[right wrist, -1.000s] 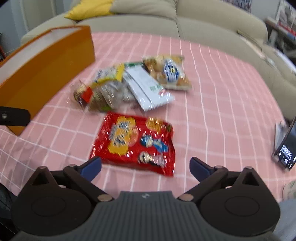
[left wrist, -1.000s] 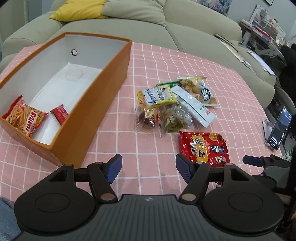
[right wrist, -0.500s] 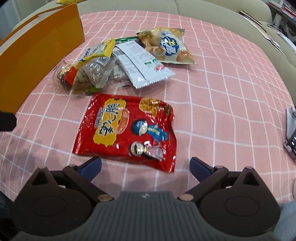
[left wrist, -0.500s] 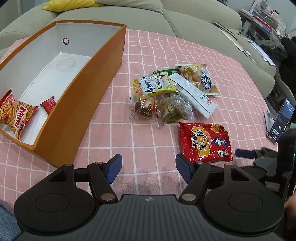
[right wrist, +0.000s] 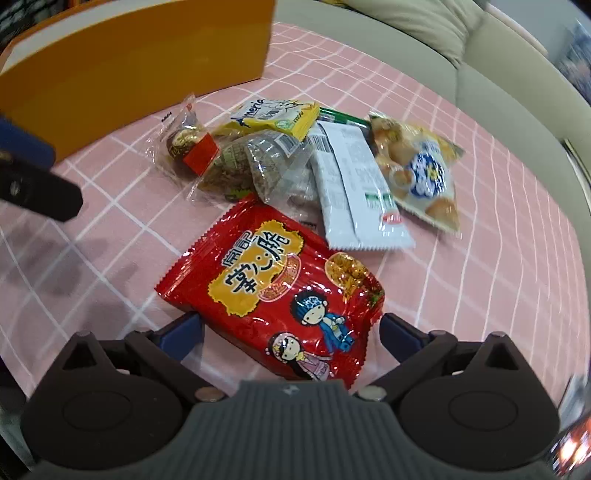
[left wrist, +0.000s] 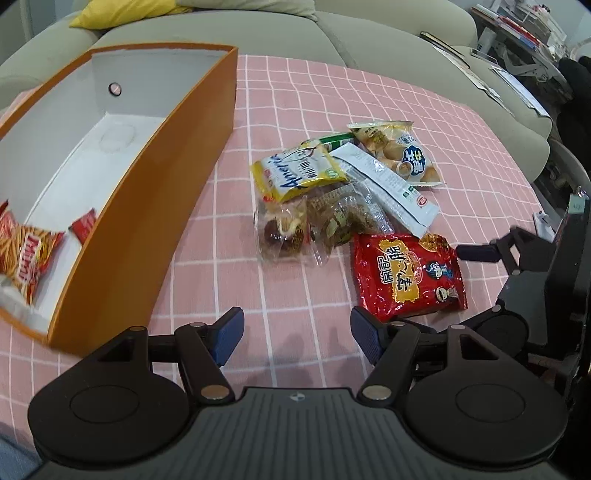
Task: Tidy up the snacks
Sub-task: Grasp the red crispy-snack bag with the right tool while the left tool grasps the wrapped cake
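**Red snack bag lies between the right gripper's spread fingers**

The red snack bag [right wrist: 273, 295] lies flat on the pink checked tablecloth [right wrist: 480, 229], its near end reaching in between the two blue pads of the right gripper [right wrist: 290, 332]. That gripper's jaws stand wide apart on either side of the bag; the pads sit just beside its edges, and no squeeze on the foil shows, so the bag is not gripped.

At about 12 o'clock from the red bag, touching or overlapping its far edge, lies the rest of the pile: a white packet [right wrist: 351, 188], a clear bag of brown snacks [right wrist: 247, 166], a small clear bag with a red label [right wrist: 188, 147], a yellow packet [right wrist: 273, 118] and, at 1 o'clock, a pale bag with a blue emblem [right wrist: 417, 170]. A green wrapper [right wrist: 340, 116] shows only as a strip under the others.

In the left wrist view the left gripper [left wrist: 295, 332] hangs over bare cloth with its jaws wide and nothing between them; the red bag is at its 1 o'clock. At its 10 o'clock stands the orange box [left wrist: 147, 206], open on top and white inside, holding a striped red snack bag [left wrist: 26, 258] and a small red packet [left wrist: 84, 229] at its near end. A beige sofa [left wrist: 258, 33] with a yellow cushion [left wrist: 122, 13] runs along the far side of the table.
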`<state>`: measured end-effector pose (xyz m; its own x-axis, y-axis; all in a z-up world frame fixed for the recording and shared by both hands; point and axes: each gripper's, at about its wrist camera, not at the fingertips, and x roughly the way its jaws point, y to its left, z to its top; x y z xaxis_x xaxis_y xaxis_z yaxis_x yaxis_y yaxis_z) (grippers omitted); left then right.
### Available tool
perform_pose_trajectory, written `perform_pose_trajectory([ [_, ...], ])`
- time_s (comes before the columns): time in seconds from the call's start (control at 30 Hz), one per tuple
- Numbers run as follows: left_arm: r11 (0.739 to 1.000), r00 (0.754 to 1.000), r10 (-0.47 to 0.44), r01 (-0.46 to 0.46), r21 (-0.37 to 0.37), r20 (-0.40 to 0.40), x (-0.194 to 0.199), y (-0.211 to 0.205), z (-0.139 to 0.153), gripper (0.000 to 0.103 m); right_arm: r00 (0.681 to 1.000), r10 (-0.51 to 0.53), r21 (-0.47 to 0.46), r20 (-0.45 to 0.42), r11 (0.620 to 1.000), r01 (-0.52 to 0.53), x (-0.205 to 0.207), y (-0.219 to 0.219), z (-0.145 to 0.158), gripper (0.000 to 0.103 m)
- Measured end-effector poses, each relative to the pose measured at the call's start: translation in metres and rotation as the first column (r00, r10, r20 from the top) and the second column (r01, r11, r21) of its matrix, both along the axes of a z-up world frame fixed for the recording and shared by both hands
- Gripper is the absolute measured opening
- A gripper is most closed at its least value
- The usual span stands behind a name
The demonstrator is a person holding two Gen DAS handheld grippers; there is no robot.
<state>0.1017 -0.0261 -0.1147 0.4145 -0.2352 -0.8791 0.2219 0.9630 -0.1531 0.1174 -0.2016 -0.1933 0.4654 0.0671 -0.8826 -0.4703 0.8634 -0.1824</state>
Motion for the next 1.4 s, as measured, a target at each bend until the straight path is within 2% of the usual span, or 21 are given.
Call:
perform_pose_trajectory([
  [0.23,0.999,1.0,-0.018,0.017,0.028,0.012,0.02,-0.005,-0.003,0.078,0.984,0.175,-0.049,0.022,0.983,-0.174,0.008,0.001,0.011,0.099],
  [0.4,0.999,0.999,-0.029,0.028,0.037,0.016,0.032,-0.007,-0.004,0.078,0.967,0.255,-0.02,0.003,0.967,-0.255,0.019,-0.008,0.009,0.099],
  [0.5,0.999,1.0,-0.029,0.028,0.037,0.008,0.04,-0.009,-0.008,0.078,0.974,0.224,0.063,-0.039,0.973,-0.222,0.03,-0.017,0.004,0.1],
  [0.6,0.999,0.999,-0.035,0.035,0.038,0.008,0.047,-0.011,-0.011,0.078,0.98,0.193,0.148,-0.04,0.971,-0.185,0.034,-0.026,0.005,0.099],
  [0.73,0.999,0.999,-0.035,0.035,0.039,0.004,0.054,-0.014,-0.015,0.078,0.985,0.172,0.181,-0.026,0.97,-0.165,0.024,-0.028,0.009,0.091],
  [0.77,0.999,0.999,-0.033,0.033,0.04,0.001,0.056,-0.014,-0.016,0.078,0.987,0.157,0.183,-0.025,0.972,-0.15,0.021,-0.027,0.01,0.086],
  [0.93,0.999,1.0,-0.018,0.019,0.038,-0.011,0.063,-0.014,-0.023,0.078,0.999,0.012,0.194,-0.047,0.981,-0.003,0.003,-0.022,0.018,0.073],
  [1.0,0.999,1.0,-0.013,0.013,0.036,-0.015,0.066,-0.014,-0.026,0.078,0.998,0.007,0.196,-0.06,0.981,0.004,-0.003,-0.018,0.021,0.069],
  [1.03,0.999,1.0,-0.012,0.013,0.036,-0.016,0.068,-0.014,-0.027,0.078,0.998,0.016,0.199,-0.056,0.98,-0.004,-0.006,-0.016,0.023,0.07],
  [1.1,0.999,1.0,-0.012,0.013,0.041,-0.017,0.071,-0.015,-0.029,0.079,0.999,0.043,0.193,-0.024,0.98,-0.038,-0.007,-0.014,0.026,0.089],
  [1.13,0.999,1.0,-0.011,0.012,0.042,-0.017,0.073,-0.016,-0.03,0.079,0.998,0.063,0.189,-0.004,0.98,-0.061,-0.006,-0.013,0.027,0.092],
  [1.23,0.999,1.0,0.001,0.0,0.039,-0.024,0.079,-0.016,-0.034,0.079,0.996,0.091,0.187,-0.007,0.978,-0.088,0.011,-0.009,0.024,0.093],
  [1.4,0.999,0.998,0.023,-0.021,0.032,-0.05,0.085,-0.017,-0.044,0.076,0.996,0.062,0.245,-0.06,0.968,-0.046,0.029,-0.007,0.012,0.092],
])
